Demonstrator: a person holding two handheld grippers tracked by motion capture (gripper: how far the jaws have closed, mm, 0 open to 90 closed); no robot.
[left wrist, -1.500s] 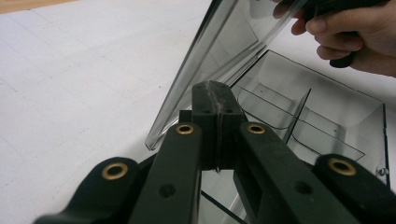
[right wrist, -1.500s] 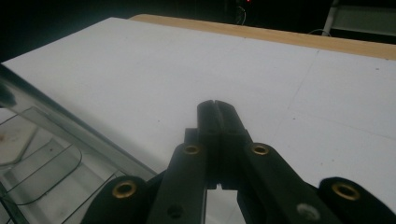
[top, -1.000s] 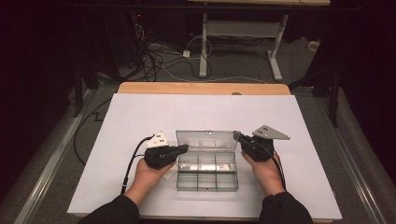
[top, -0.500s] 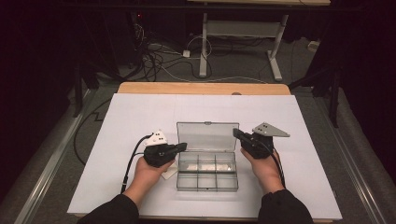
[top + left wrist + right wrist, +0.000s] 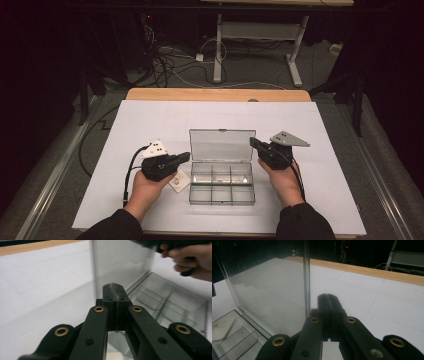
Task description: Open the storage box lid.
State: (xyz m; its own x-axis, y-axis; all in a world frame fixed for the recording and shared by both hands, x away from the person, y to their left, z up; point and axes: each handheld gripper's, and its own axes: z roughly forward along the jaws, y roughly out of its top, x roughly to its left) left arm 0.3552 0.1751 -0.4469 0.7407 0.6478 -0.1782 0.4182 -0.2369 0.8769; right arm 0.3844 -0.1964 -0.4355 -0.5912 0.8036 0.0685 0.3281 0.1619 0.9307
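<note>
A clear plastic compartment box (image 5: 221, 189) sits mid-table with its lid (image 5: 221, 145) standing open at the far side. My left gripper (image 5: 186, 157) is shut and holds nothing; it hovers just left of the box near the lid's left edge. In the left gripper view its jaws (image 5: 115, 287) are pressed together in front of the lid (image 5: 120, 262), with the box base (image 5: 170, 305) to the right. My right gripper (image 5: 253, 143) is also shut and holds nothing, at the lid's right edge. In the right gripper view its tips (image 5: 327, 296) sit right beside that edge (image 5: 307, 277).
A small white card (image 5: 178, 181) lies on the white table cover (image 5: 150, 120) between my left hand and the box. The wooden table edge (image 5: 215, 95) runs along the far side. Beyond it the dark floor holds cables and a desk frame (image 5: 260, 35).
The lid has swung further open and now looks taller. My left gripper has drawn back a little to the left, away from the box. The right gripper has stayed put.
</note>
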